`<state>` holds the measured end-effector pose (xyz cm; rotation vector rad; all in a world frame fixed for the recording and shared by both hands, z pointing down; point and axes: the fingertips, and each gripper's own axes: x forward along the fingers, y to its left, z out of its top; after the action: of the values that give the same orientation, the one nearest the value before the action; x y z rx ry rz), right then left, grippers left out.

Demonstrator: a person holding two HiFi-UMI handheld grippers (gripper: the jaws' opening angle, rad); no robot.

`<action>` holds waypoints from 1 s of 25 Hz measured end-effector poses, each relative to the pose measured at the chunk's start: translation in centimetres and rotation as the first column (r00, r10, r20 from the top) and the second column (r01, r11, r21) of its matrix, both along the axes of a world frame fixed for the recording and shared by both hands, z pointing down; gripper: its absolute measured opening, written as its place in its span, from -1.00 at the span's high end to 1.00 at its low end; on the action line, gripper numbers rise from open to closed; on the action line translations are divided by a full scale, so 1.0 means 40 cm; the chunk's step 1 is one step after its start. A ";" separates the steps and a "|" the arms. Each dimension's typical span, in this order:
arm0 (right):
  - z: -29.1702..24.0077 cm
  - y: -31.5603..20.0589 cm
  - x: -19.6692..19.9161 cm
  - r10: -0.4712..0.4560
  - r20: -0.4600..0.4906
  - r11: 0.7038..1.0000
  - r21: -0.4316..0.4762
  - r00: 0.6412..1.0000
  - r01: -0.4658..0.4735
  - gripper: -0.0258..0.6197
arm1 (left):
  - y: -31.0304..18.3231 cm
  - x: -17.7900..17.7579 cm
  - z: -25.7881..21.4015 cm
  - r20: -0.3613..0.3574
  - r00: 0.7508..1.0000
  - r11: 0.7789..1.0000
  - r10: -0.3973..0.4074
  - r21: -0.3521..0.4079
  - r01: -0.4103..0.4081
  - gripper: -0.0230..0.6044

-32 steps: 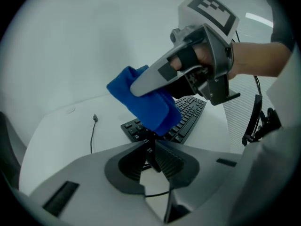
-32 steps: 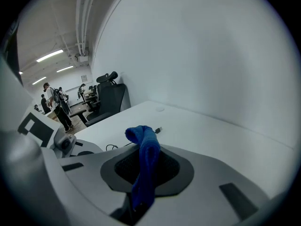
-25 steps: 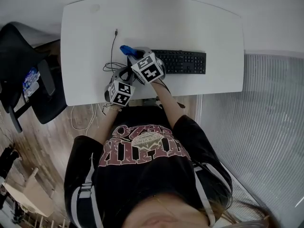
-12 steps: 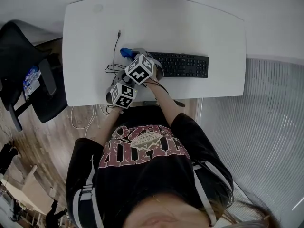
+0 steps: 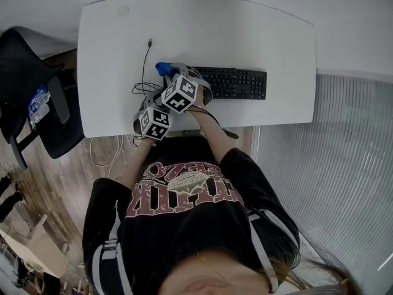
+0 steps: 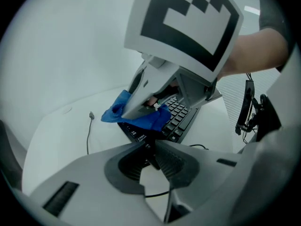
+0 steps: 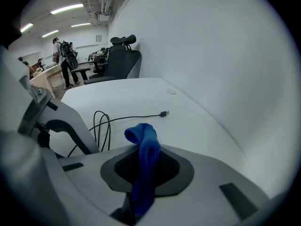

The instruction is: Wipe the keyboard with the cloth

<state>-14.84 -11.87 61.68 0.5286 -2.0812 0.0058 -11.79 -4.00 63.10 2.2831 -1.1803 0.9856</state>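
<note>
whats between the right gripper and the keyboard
The blue cloth: the right gripper is shut on it, and it covers the left end of the keyboard, as the left gripper view shows.

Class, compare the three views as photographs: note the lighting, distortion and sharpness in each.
Head view: soft, even light on the white table, hardly any shadow, mild distortion. Left gripper view: strong fisheye with dark corners; the keyboard is fairly sharp. Right gripper view: fisheye again, ceiling lights glare at top left, the cloth close up is crisp.
</note>
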 end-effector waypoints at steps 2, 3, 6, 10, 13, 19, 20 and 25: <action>0.000 -0.003 0.020 0.004 -0.009 1.000 0.006 1.000 -0.004 0.72 | -0.001 0.001 -0.001 0.005 1.000 1.000 -0.004 -0.001 0.004 0.61; 0.000 -0.004 0.030 0.007 -0.013 1.000 0.009 1.000 -0.007 0.72 | -0.001 0.000 -0.002 0.005 1.000 1.000 -0.007 -0.002 0.007 0.61; -0.003 -0.008 0.055 0.020 -0.016 1.000 0.015 1.000 -0.020 0.72 | -0.001 -0.006 -0.004 0.010 1.000 1.000 -0.016 0.001 0.016 0.61; -0.001 -0.015 0.096 0.044 -0.012 0.999 0.015 0.999 -0.044 0.72 | -0.002 -0.008 -0.002 0.020 1.000 1.000 -0.024 0.002 0.024 0.61; 0.000 -0.021 0.127 0.062 -0.017 0.998 0.015 0.998 -0.062 0.72 | -0.002 -0.008 -0.004 0.022 0.999 0.999 -0.033 0.003 0.033 0.61; 0.005 -0.030 0.189 0.090 -0.017 0.996 0.024 0.996 -0.089 0.72 | -0.002 -0.005 0.000 0.032 0.998 0.999 -0.051 0.004 0.051 0.61; 0.005 -0.031 0.200 0.095 -0.014 0.995 0.023 0.995 -0.094 0.72 | -0.002 -0.004 0.001 0.036 0.998 0.999 -0.054 0.005 0.053 0.61; 0.003 -0.037 0.233 0.117 0.006 0.993 0.015 0.993 -0.117 0.72 | -0.002 -0.002 -0.001 0.052 0.997 0.998 -0.061 0.010 0.060 0.61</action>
<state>-5.52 -13.33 61.80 0.6594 -2.0543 0.0599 -11.87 -4.10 63.08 2.2266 -1.2693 1.0253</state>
